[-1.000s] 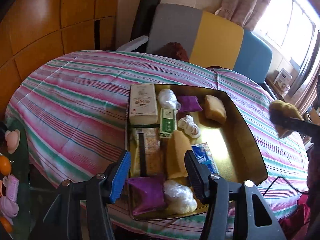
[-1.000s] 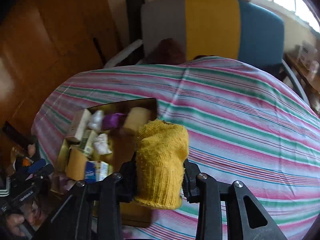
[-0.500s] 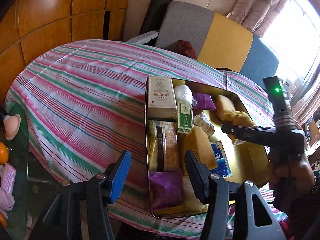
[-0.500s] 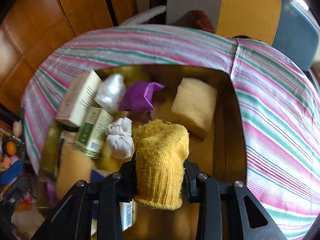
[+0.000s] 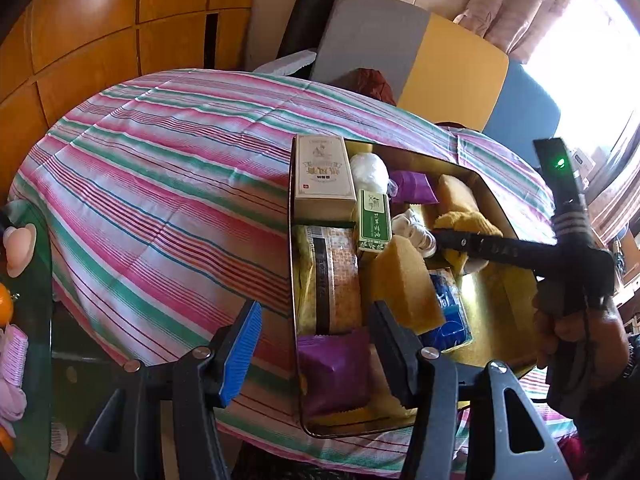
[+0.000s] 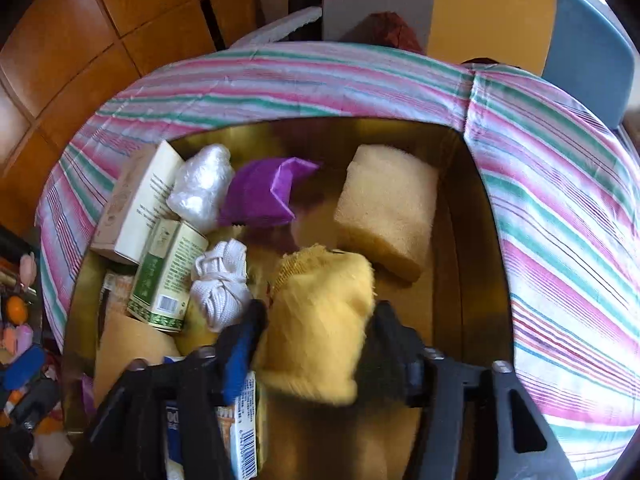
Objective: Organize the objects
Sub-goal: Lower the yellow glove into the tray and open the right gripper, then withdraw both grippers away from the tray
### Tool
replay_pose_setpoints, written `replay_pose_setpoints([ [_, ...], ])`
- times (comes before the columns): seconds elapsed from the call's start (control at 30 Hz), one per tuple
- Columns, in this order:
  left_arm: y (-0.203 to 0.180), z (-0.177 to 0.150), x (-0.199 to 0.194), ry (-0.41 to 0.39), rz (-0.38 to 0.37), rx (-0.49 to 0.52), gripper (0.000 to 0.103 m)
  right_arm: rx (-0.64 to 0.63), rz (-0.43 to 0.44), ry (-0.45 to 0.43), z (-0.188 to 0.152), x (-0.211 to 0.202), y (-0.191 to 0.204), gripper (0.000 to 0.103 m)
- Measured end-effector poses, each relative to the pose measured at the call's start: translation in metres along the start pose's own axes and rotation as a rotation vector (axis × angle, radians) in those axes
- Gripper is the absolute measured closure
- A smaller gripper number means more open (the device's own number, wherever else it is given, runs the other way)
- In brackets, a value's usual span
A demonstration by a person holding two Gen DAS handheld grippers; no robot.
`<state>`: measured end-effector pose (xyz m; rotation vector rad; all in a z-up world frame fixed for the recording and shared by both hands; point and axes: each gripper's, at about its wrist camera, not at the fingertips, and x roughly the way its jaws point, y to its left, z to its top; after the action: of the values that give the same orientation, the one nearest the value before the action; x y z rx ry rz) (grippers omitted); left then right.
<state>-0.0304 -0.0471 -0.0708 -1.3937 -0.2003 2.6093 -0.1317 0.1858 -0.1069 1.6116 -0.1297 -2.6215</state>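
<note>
Right hand-held gripper (image 6: 316, 340), jaws just opening around yellow cloth (image 6: 320, 320), crowded by white bundle (image 6: 220, 280), sponge (image 6: 386, 208).

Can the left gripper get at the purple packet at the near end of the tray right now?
Probably yes: the left gripper is open, right above the purple packet, nothing lies over it.

A pink, green and white striped cloth (image 5: 160, 200) is covering the table. On it a gold tray (image 6: 460, 208) is shining, holding a fuzzy yellow cloth (image 6: 320, 320) at its centre, a pale yellow sponge (image 6: 386, 208) at one o'clock, a purple packet (image 6: 264, 192) at eleven, a green-and-white box (image 6: 166, 276) at nine, and a knotted white cord (image 6: 222, 280) beside it.
</note>
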Motion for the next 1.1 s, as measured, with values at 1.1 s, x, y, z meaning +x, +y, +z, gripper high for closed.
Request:
replay_pose_setpoints([
  [1.1, -0.058, -0.009, -0.065, -0.255, 0.083, 0.14, 0.022, 0.111, -0.202, -0.367, -0.125, -0.126, -0.003, 0.009],
])
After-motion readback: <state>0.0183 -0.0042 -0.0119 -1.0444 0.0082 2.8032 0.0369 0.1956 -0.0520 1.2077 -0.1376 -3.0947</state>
